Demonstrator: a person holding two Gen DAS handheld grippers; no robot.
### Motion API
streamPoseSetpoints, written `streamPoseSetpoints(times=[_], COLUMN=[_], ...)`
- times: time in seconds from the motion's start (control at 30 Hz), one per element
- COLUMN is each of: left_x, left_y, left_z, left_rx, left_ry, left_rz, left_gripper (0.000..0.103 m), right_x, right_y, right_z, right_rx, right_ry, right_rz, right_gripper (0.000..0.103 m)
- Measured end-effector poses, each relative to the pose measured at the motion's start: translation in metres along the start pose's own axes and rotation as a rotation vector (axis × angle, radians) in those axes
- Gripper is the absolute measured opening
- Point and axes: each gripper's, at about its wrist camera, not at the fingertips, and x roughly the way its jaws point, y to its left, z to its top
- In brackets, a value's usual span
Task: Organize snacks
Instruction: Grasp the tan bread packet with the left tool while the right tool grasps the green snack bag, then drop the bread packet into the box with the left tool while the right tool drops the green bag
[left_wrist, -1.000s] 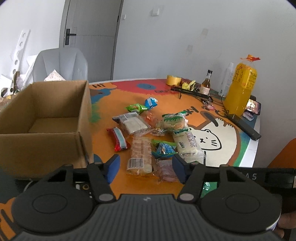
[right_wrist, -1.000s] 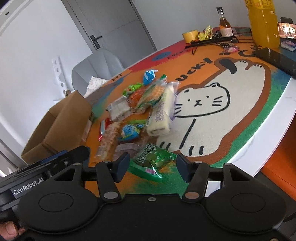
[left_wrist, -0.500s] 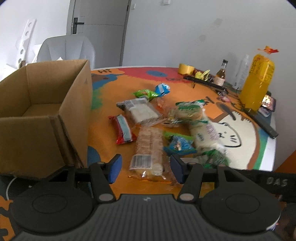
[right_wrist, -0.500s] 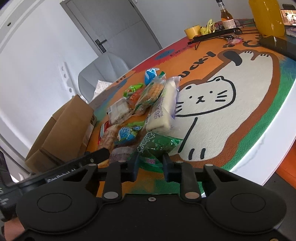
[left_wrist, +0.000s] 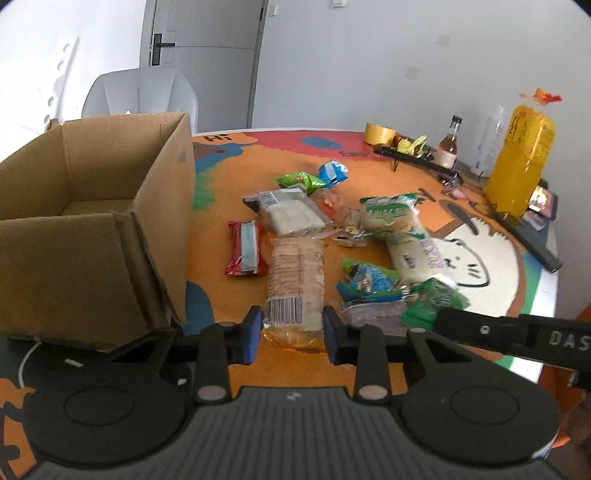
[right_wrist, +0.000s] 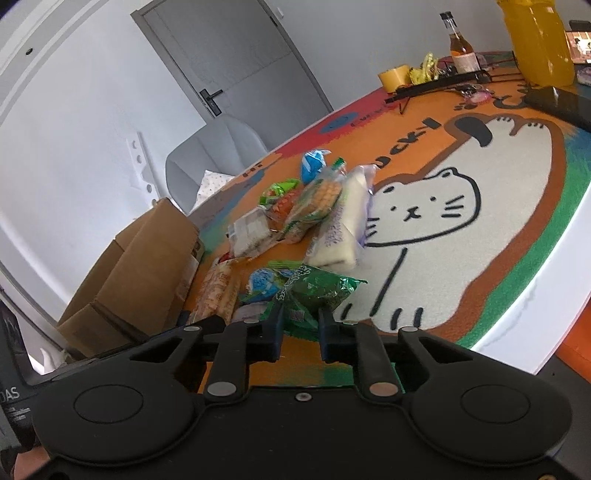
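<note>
Left wrist view: the left gripper (left_wrist: 292, 334) is closing its jaws on the near end of the long cracker packet (left_wrist: 295, 284), blue pads touching the wrapper on both sides. That packet is lying on the surface (left_wrist: 221, 236) just right of the open cardboard box (left_wrist: 96, 229). Right of the box too is a red-and-white snack bar (left_wrist: 245, 253), touching the cracker packet's far left edge. Farther from the box are sitting a clear wafer pack (left_wrist: 288, 212), a blue snack bag (left_wrist: 369, 278) and a long white bread pack (left_wrist: 410, 251). The right gripper's arm is coming in low on the far side from the box, at a blurred green bag (left_wrist: 432, 301).

Right wrist view: the right gripper (right_wrist: 301, 328) is narrowing its jaws onto the green snack bag (right_wrist: 317, 288), the bag's near edge pinched between the pads. The cardboard box (right_wrist: 140, 266) is standing left of it, with the cracker packet (right_wrist: 218, 291) and blue snack bag (right_wrist: 264, 278) between box and green bag.
</note>
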Motion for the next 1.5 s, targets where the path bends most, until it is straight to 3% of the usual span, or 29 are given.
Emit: streamPoseSetpoints(times=[0.5, 0.73, 0.97, 1.5], left_x=[-0.055, -0.076, -0.09, -0.094], left_y=[-0.002, 0.006, 0.024, 0.104], left_z=[0.02, 0.034, 0.044, 0.064], left_rx=[0.006, 0.002, -0.012, -0.093], left_ry=[-0.116, -0.172, -0.205, -0.235], left_rz=[-0.05, -0.041, -0.013, 0.135], left_gripper=[0.033, 0.033, 0.033, 0.033], right_x=[-0.012, -0.013, -0.008, 0.025], right_y=[0.028, 0.038, 0.061, 0.143], right_z=[0.011, 0.015, 0.031, 0.052], right_rx=[-0.055, -0.05, -0.081, -0.204], right_ry=[-0.059, -0.077, -0.094, -0.078], right_rz=[0.07, 0.101, 0.13, 0.235], right_gripper=[0.0, 0.0, 0.0, 0.0])
